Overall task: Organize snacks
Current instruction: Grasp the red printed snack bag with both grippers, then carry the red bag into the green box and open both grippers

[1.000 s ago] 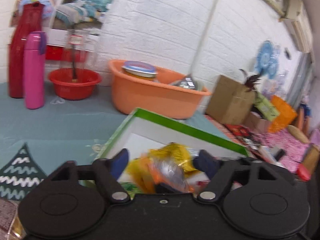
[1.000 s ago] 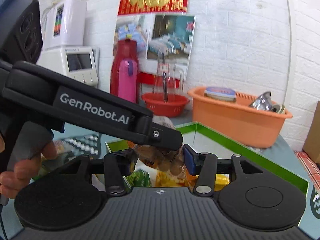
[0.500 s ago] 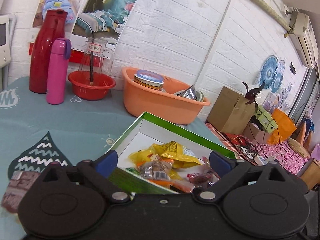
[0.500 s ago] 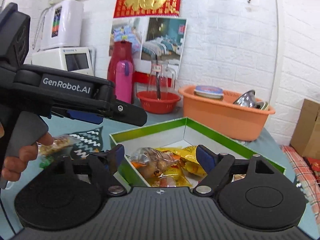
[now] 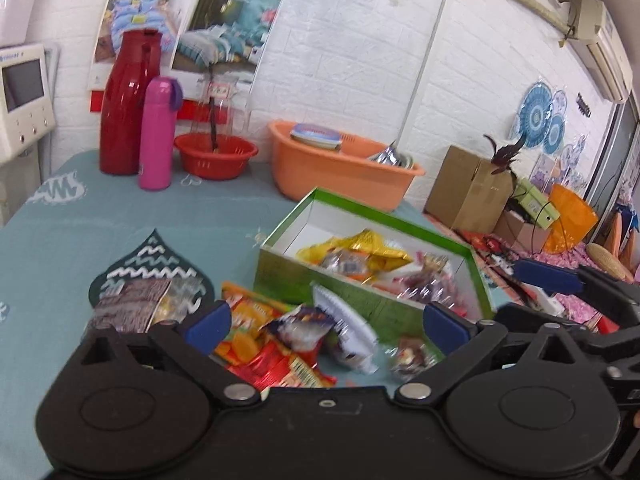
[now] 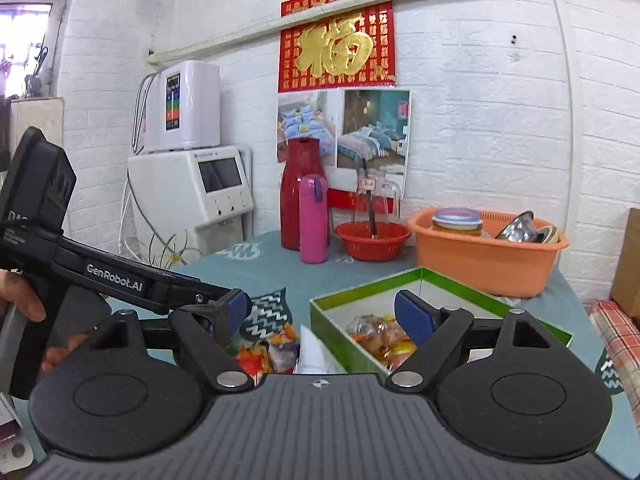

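A green-rimmed box (image 5: 372, 300) sits on the teal table and holds several snack packets, among them a yellow one (image 5: 360, 248). It also shows in the right wrist view (image 6: 332, 320). Loose snack packets (image 5: 288, 344) lie on the cloth in front of the box, and a brown packet (image 5: 132, 300) lies to their left. My left gripper (image 5: 326, 326) is open and empty above the loose packets. My right gripper (image 6: 322, 314) is open and empty, held above the box's near-left corner. Its blue fingertips (image 5: 548, 276) show at the right of the left wrist view.
An orange tub (image 5: 340, 172) with a lidded container stands behind the box. A red bowl (image 5: 216, 156), a pink flask (image 5: 156, 136) and a red thermos (image 5: 128, 104) stand at the back. A white appliance (image 6: 192, 196) stands at the left, cardboard boxes (image 5: 468, 188) on the right.
Both grippers let go of their snacks into the box, opened wide and drew back. The left one now hangs over the loose packets in front of the box.
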The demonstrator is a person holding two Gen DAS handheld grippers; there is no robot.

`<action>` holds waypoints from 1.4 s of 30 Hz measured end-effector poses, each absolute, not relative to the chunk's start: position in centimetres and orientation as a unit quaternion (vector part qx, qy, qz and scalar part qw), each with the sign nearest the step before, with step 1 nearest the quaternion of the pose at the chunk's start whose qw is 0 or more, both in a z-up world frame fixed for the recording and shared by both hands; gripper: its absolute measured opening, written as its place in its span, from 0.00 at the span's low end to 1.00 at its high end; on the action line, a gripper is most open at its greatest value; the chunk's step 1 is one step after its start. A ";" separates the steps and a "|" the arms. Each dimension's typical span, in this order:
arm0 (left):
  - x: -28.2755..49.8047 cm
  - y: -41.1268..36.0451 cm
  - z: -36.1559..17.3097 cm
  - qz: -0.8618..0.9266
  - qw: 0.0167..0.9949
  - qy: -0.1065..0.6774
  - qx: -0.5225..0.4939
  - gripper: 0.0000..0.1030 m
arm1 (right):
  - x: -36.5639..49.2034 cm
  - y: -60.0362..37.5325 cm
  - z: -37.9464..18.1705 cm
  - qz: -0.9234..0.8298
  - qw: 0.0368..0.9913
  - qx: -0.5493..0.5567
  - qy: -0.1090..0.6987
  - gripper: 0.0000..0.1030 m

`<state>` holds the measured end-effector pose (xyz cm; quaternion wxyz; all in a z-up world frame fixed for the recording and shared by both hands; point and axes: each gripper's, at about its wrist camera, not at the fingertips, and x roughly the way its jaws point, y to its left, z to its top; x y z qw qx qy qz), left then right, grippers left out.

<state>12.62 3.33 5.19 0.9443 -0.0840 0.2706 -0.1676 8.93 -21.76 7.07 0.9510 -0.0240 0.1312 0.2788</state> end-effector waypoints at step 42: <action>11.2 3.1 -2.1 -0.222 0.886 0.372 -0.165 0.75 | 9.6 -16.1 -3.3 0.335 0.898 -0.052 0.282 0.67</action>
